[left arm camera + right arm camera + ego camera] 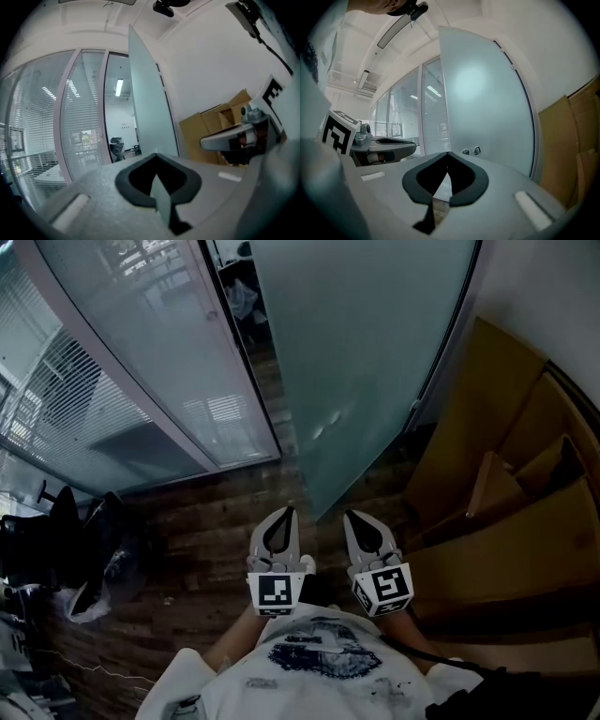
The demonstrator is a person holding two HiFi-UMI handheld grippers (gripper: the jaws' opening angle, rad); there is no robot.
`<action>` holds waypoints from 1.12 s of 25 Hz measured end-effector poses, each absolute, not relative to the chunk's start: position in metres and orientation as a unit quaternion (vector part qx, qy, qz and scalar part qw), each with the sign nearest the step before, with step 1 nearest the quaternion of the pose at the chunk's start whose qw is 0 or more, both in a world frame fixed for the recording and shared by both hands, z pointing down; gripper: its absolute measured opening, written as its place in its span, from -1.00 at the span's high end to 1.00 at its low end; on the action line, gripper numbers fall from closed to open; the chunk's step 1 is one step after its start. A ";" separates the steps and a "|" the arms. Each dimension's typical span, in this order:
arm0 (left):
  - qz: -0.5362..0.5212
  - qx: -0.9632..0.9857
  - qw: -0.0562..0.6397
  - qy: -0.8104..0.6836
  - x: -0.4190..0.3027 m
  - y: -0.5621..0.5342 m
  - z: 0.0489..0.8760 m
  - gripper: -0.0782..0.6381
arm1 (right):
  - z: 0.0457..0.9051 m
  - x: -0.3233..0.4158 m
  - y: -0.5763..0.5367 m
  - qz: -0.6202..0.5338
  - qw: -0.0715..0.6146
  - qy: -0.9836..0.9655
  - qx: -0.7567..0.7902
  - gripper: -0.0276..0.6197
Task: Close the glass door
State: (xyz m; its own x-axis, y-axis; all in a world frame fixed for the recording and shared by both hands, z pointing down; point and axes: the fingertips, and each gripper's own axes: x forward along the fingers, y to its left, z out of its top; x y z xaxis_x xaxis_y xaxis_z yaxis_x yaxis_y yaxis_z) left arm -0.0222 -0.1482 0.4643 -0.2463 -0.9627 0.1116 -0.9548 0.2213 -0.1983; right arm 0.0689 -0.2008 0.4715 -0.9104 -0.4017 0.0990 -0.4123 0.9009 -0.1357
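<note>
Here, the glass door [375, 362] stands open at twelve o'clock, just beyond the left gripper [287, 512] and right gripper [351, 516], both clenched and empty. The closed tips should probably press near its free edge, pushing steadily toward eleven o'clock.

I count two grey two-jaw tools, my left gripper [286, 512] and my right gripper [352, 516], each bearing one black-and-white marker cube [276, 592]. Ahead of my jaws stands one tall frosted glass door [366, 362] with two small round metal fittings [465, 152]. To their right are brown cardboard boxes [487, 549], number unclear.
</note>
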 end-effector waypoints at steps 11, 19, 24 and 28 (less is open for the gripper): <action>-0.112 -0.627 -0.007 0.771 -0.081 -0.200 0.479 0.78 | 0.489 0.019 -0.256 0.098 0.057 -0.964 0.239 0.89; -0.103 -0.629 -0.008 0.771 -0.130 -0.216 0.481 0.78 | 0.503 -0.002 -0.288 0.090 0.085 -0.959 0.256 0.89; -0.102 -0.624 -0.015 0.775 -0.150 -0.223 0.488 0.77 | 0.508 -0.011 -0.301 0.085 0.091 -0.956 0.264 0.89; -0.101 -0.624 -0.020 0.774 -0.157 -0.230 0.488 0.77 | 0.512 -0.021 -0.308 0.086 0.096 -0.958 0.257 0.89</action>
